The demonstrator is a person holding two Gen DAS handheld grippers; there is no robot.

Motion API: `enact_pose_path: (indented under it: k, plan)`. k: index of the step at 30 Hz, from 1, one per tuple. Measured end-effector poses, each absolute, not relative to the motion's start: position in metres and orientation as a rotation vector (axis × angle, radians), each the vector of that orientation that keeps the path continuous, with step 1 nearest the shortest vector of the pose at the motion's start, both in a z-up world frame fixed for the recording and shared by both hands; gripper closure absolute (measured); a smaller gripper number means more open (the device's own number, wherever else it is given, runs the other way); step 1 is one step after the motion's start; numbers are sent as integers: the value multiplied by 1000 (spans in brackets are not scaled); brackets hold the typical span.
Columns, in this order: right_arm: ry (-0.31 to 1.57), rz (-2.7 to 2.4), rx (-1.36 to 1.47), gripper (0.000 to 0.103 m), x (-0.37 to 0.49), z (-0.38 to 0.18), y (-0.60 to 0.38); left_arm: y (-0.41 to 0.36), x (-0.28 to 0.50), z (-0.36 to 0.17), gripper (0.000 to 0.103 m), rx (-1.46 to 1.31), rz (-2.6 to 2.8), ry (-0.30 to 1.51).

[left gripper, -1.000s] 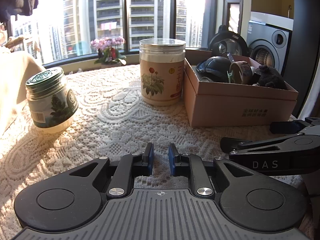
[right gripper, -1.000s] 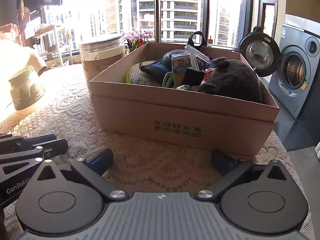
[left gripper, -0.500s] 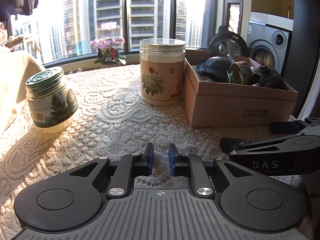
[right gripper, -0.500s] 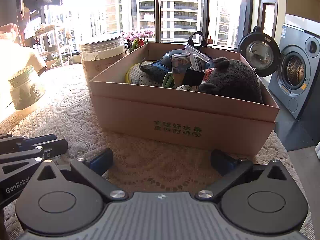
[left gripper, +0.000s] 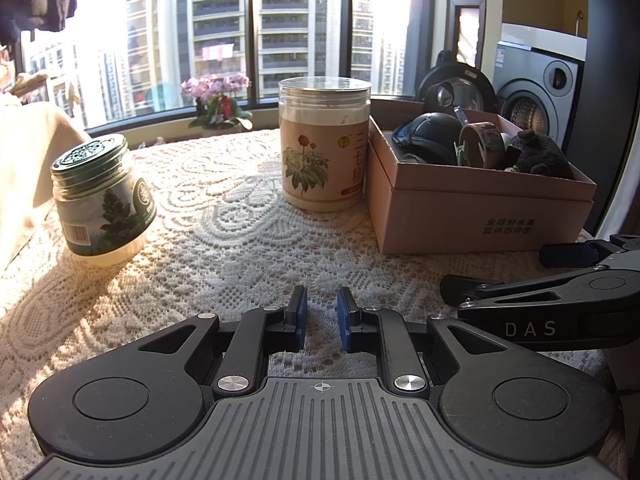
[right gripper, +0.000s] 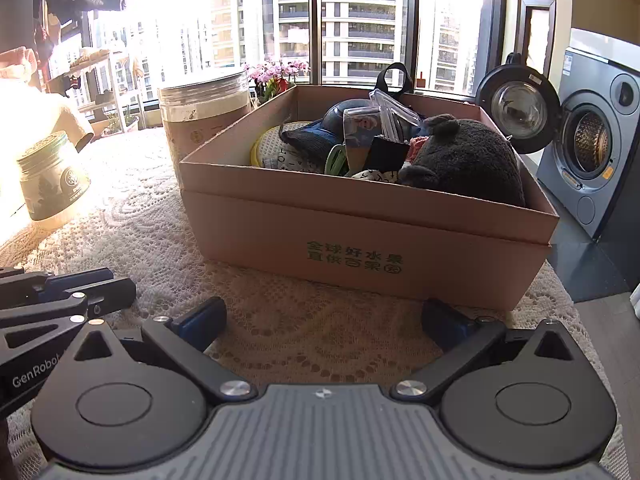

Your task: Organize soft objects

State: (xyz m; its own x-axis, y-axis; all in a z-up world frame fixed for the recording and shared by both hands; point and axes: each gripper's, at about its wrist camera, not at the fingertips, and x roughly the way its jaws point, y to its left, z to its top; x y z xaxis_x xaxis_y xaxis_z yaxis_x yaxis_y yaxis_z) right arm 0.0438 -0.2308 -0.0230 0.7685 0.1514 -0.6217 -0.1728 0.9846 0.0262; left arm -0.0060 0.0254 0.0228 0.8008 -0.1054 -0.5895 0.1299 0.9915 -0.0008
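Grey plush toy (right gripper: 468, 160) in box (right gripper: 360, 256), beyond right hand-held gripper (right gripper: 324, 320).

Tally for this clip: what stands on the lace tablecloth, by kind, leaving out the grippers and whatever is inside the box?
Jars: 2, the green-lidded jar and the flower-label jar
Cardboard boxes: 1, the cardboard box
Total: 3

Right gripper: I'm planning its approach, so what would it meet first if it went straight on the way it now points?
Likely the lace tablecloth, since the right gripper tilts downward; just beyond stands the cardboard box front wall. Depth is unclear.
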Motion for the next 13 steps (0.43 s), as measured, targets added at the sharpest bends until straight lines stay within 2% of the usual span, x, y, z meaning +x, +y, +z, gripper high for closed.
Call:
enact_pose_path:
  k: [13]
  plan:
    - [672, 176, -33, 0, 44, -23, -231, 26, -6, 23, 85, 32, -131, 631]
